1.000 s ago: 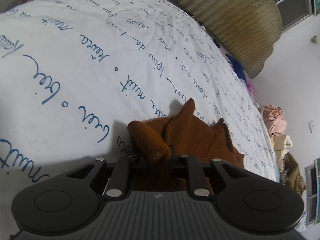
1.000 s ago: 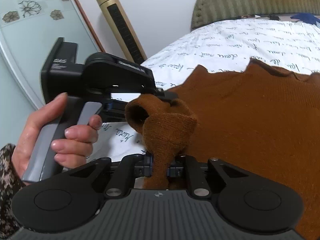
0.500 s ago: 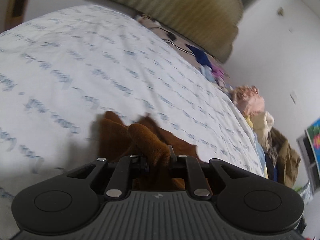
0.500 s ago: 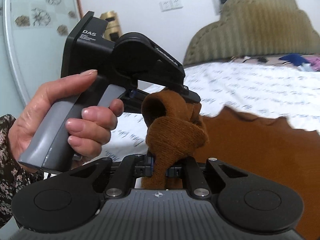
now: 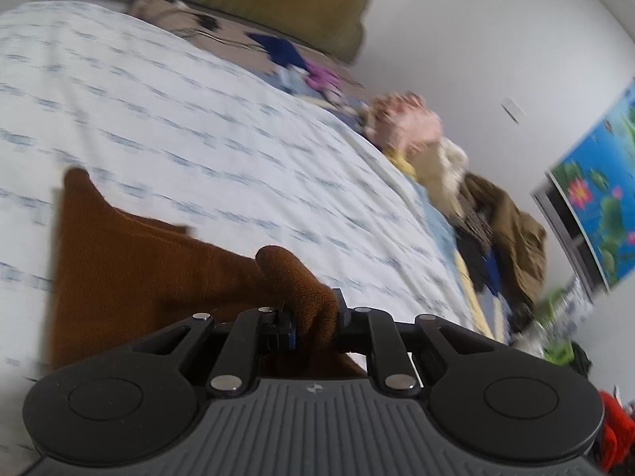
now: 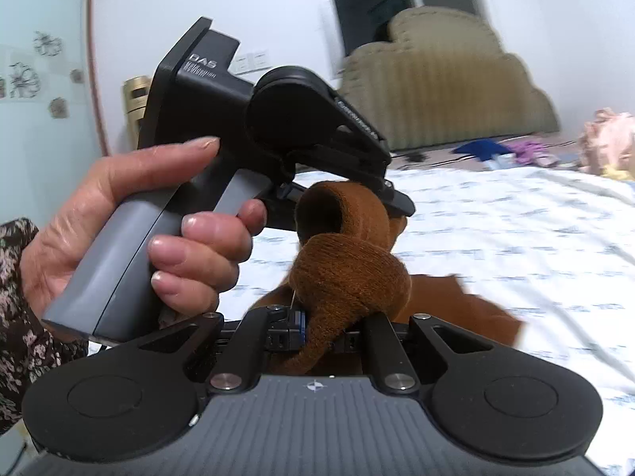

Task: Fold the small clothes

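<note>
Brown knit garment lifted over a script-printed bed

The bed [image 5: 206, 127] wears a white sheet with blurred blue writing, below a ribbed olive headboard [image 6: 444, 99]. The brown knit garment [image 5: 131, 261] hangs pinched in both left tongs [image 5: 313, 319] and right tongs [image 6: 337, 331]; the left housing reads "DAS".

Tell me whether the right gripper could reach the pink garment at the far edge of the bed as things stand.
Probably not: the right gripper is shut on the brown knit garment, which the left gripper also grips. The pink garment lies far across the bed.
</note>
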`<action>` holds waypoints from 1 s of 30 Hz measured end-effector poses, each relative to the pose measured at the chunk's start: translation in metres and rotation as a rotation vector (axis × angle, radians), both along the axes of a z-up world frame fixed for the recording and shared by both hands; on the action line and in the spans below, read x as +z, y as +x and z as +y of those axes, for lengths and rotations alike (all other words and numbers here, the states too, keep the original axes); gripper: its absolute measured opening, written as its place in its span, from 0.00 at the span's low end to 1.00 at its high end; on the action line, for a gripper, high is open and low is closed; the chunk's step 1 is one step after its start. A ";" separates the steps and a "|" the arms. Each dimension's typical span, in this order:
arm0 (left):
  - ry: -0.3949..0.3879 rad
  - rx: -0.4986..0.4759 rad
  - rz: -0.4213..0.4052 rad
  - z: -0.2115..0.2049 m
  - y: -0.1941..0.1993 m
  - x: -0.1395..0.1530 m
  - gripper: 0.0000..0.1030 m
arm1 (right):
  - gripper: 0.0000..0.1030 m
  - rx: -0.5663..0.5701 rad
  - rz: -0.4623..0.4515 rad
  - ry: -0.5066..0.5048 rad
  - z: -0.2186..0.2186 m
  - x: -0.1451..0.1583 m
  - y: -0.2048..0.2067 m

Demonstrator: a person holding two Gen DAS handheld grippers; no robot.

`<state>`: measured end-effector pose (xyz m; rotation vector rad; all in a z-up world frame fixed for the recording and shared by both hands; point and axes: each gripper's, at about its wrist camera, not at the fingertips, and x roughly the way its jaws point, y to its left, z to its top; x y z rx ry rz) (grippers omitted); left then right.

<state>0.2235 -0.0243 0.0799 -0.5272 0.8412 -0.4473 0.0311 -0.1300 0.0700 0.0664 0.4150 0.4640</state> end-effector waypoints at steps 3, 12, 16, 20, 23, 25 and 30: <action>0.007 -0.060 0.009 -0.030 -0.005 -0.007 0.15 | 0.14 -0.055 0.004 0.002 -0.019 -0.006 -0.009; 0.052 -0.123 0.084 -0.071 -0.014 -0.049 0.15 | 0.14 -0.156 0.160 0.061 -0.057 -0.050 -0.011; 0.075 -0.109 0.096 -0.076 -0.012 -0.059 0.15 | 0.14 -0.168 0.290 0.202 -0.076 -0.069 0.007; 0.105 -0.104 0.086 -0.080 -0.011 -0.056 0.15 | 0.14 -0.176 0.382 0.330 -0.094 -0.084 0.024; 0.135 -0.101 0.072 -0.084 -0.011 -0.051 0.16 | 0.14 -0.176 0.398 0.367 -0.100 -0.090 0.030; 0.163 -0.092 0.052 -0.087 -0.013 -0.046 0.16 | 0.14 -0.179 0.405 0.381 -0.101 -0.092 0.034; 0.307 -0.103 -0.010 -0.101 -0.014 -0.026 0.17 | 0.14 -0.181 0.435 0.424 -0.108 -0.103 0.026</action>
